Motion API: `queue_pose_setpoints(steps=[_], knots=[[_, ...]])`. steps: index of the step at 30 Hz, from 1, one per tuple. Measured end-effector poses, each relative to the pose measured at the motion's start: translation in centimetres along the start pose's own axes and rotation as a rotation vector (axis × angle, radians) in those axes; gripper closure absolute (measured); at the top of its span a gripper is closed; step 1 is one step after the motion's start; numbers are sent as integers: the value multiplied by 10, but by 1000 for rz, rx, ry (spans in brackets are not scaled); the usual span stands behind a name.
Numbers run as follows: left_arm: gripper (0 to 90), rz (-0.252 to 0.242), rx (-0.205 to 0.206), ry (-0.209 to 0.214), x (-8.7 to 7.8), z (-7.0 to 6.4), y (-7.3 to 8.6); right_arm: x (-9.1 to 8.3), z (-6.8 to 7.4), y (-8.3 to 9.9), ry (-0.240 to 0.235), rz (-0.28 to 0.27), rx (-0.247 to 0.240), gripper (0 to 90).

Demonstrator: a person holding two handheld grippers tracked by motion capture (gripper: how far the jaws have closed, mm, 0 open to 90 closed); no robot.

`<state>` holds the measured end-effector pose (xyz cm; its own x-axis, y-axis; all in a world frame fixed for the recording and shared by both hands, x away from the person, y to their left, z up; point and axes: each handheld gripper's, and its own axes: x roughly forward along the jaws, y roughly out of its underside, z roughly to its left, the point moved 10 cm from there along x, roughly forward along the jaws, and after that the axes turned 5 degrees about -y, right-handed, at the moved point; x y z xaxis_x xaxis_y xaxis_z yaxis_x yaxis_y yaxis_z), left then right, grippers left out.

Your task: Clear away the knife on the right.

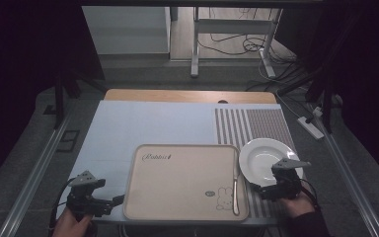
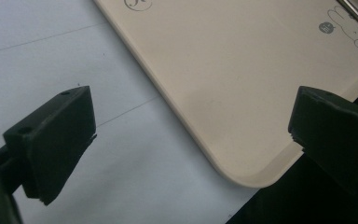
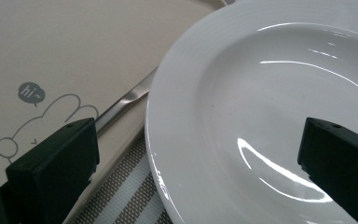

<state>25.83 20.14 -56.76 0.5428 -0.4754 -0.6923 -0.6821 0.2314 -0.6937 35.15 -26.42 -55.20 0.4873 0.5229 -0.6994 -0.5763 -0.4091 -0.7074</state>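
Dim light covers a table (image 1: 187,96) spread with a pale blue mat (image 1: 143,126) and, toward its right edge, a striped placemat (image 1: 254,126). At the near edge, the left gripper (image 1: 112,201) sits just off the near left corner of a beige tray (image 1: 177,182), jaws wide apart and holding nothing; the left gripper view shows that rounded tray corner (image 2: 256,177) between the jaws. By the near right corner, the right gripper (image 1: 262,190) hovers over the near rim of a white plate (image 1: 261,158), jaws also spread wide and empty. The plate rests on the striped placemat, just beside the tray's right edge. A piece of metal cutlery (image 1: 235,185) lies along that edge of the tray; the right gripper view shows its handle (image 3: 126,100) passing beside a printed rabbit (image 3: 42,126) with a "hi~" bubble. Beyond the table's far edge stand white furniture legs (image 1: 195,44) and loose cables (image 1: 256,47) on the floor.
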Motion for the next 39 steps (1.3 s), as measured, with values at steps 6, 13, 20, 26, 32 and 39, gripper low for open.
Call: queue_pose_setpoints(steps=[6, 13, 20, 26, 32, 39], knots=[[17, -3, 1, 3, 0, 0, 0, -7, -7, 8, 38, -3, 20, 0], [17, -4, 2, 4, 0, 0, 0, -15, -14, 17, 60, -3, 48, 0], [18, -3, 3, 5, 0, -1, 0, -23, -18, 20, 85, -21, 63, 0], [18, 1, 3, 4, 0, 0, 0, -29, -21, 24, 105, -28, 74, 0], [17, 0, 0, 5, 0, 0, 1, -35, -24, 28, 121, -29, 86, 0], [17, 2, 0, 6, 0, 0, 0, -37, -25, 30, 124, -27, 92, 0]])
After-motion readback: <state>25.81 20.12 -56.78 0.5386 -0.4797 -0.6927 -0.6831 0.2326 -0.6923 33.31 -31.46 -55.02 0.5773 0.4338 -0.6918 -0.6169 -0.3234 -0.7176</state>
